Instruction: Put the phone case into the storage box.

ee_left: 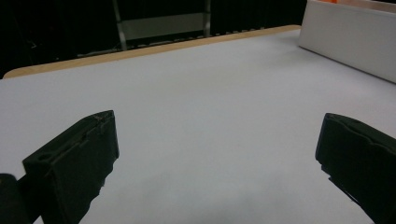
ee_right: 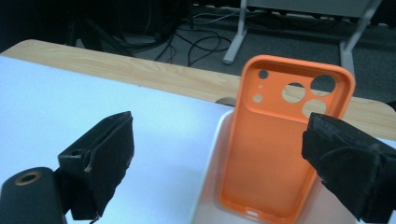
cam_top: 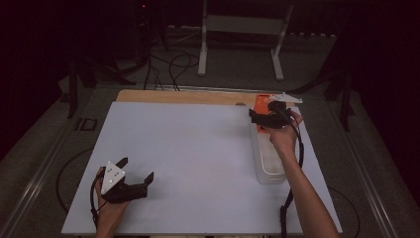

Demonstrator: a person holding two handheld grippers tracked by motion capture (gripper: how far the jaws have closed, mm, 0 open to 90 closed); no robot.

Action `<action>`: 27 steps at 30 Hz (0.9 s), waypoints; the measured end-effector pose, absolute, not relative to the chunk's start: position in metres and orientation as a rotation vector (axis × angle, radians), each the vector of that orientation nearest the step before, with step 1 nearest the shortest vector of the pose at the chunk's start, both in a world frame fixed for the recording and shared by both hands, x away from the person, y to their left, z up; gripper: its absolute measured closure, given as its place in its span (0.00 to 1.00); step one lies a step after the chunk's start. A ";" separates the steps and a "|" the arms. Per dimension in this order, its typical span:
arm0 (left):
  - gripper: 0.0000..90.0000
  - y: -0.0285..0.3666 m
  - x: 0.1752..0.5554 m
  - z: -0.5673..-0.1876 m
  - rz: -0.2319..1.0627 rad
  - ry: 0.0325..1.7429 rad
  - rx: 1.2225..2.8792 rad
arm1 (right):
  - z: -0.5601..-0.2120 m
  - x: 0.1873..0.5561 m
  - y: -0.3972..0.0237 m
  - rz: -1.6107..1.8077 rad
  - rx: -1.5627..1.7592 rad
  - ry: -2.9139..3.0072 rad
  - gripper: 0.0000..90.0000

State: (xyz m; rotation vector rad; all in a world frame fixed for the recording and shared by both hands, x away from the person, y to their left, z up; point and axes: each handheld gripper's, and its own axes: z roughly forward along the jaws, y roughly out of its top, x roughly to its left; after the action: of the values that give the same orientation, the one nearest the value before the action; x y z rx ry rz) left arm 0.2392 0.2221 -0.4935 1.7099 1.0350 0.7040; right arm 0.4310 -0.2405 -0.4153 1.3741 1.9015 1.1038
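The right gripper (cam_top: 261,118) hovers with jaws spread over the far end of a translucent tray (cam_top: 267,163), where an orange phone case (ee_right: 280,144) lies, inside up; nothing is pinched. The left gripper (cam_top: 136,171) rests near the table's (cam_top: 198,148) front left, jaws spread wide, well apart from the tray.

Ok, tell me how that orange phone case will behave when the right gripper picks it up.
The orange phone case looks like a thin, empty shell, so it is probably light and somewhat bendy. Its smooth surface may slip between the open jaws of the right gripper. Leaning in the white tray, it could tip when nudged.
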 end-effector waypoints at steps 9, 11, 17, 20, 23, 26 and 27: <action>0.00 0.222 0.239 -0.493 0.696 1.033 1.714 | -0.406 0.410 -0.234 1.158 1.298 1.933 0.10; 0.00 0.222 0.239 -0.493 0.694 1.032 1.715 | -0.404 0.404 -0.232 1.184 1.284 1.939 0.10; 0.00 0.222 0.239 -0.492 0.670 1.026 1.715 | -0.399 0.389 -0.225 1.229 1.231 1.964 0.10; 0.00 0.222 0.239 -0.491 0.660 1.018 1.717 | -0.397 0.378 -0.220 1.252 1.206 1.983 0.10; 0.00 0.223 0.239 -0.490 0.653 1.019 1.719 | -0.396 0.369 -0.217 1.275 1.182 1.989 0.10; 0.00 0.223 0.239 -0.489 0.646 1.016 1.723 | -0.399 0.361 -0.216 1.279 1.169 2.007 0.10; 0.00 0.223 0.239 -0.489 0.642 1.015 1.723 | -0.400 0.358 -0.216 1.281 1.162 2.010 0.10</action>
State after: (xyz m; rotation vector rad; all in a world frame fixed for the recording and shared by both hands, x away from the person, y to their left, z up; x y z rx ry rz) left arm 0.2389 0.2229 -0.4890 1.7227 1.0145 0.6423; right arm 0.3581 -0.2161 -0.3997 1.1624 2.0105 1.2814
